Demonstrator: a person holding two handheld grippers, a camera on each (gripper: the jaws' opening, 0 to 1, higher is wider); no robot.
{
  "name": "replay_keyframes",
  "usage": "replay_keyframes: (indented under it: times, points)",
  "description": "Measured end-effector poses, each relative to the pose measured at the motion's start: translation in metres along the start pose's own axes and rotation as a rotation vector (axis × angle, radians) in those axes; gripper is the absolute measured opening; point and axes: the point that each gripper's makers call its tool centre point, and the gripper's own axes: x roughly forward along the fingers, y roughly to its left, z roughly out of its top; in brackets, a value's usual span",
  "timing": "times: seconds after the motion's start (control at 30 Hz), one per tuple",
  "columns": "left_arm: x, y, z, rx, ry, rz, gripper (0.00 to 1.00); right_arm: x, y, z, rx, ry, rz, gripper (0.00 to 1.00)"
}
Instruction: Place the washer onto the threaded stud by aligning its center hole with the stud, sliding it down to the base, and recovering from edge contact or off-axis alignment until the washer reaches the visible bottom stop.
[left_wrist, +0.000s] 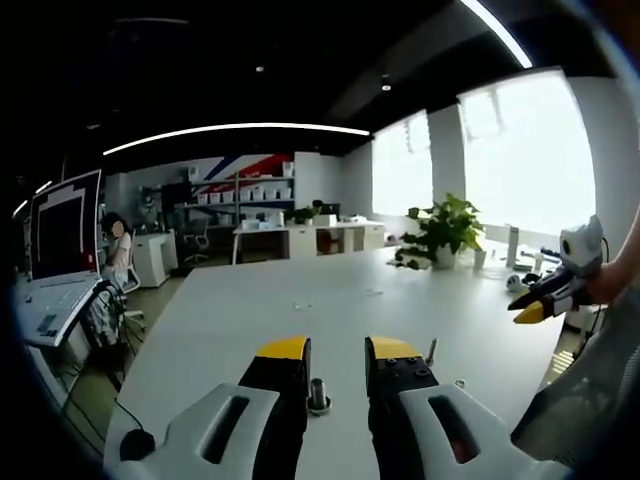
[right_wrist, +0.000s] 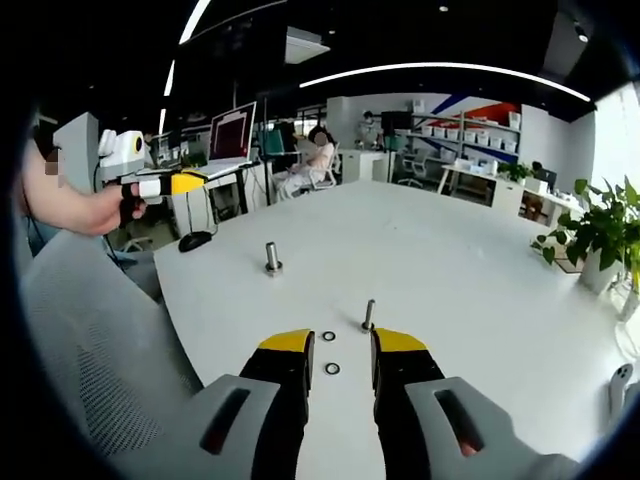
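On the white table two small washers lie flat, one just past my right gripper's tips and one between its open, empty jaws. A thin threaded stud stands upright beyond the right jaw. Farther left stands a thicker stud. In the left gripper view that thick stud is low between the open, empty jaws of my left gripper, and the thin stud is just right of them. The right gripper hangs at the table's right edge, held by a hand.
A grey mesh chair is at the near left table edge, with a black mouse on the table corner. The left gripper is held in a hand above that corner. A potted plant stands at the far side. Desks, monitors and seated people are behind.
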Motion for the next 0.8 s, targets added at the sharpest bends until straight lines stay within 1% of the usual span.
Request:
replay_keyframes:
  times: [0.17,0.53,0.63,0.8]
  points:
    - [-0.001,0.002,0.0,-0.002,-0.003,0.007,0.2,0.003,0.0,-0.005,0.016,0.005,-0.005,0.25]
    - [-0.004,0.006,0.009,0.01,-0.034,0.031,0.2,0.015,0.016,-0.011,-0.003,-0.006,0.044,0.25]
    - [-0.005,0.008,0.01,0.009,-0.042,0.04,0.2,0.019,0.017,-0.016,-0.009,0.0,0.055,0.25]
    - [-0.005,0.011,0.01,0.004,-0.038,0.055,0.2,0.03,0.018,-0.025,0.008,0.005,0.063,0.26]
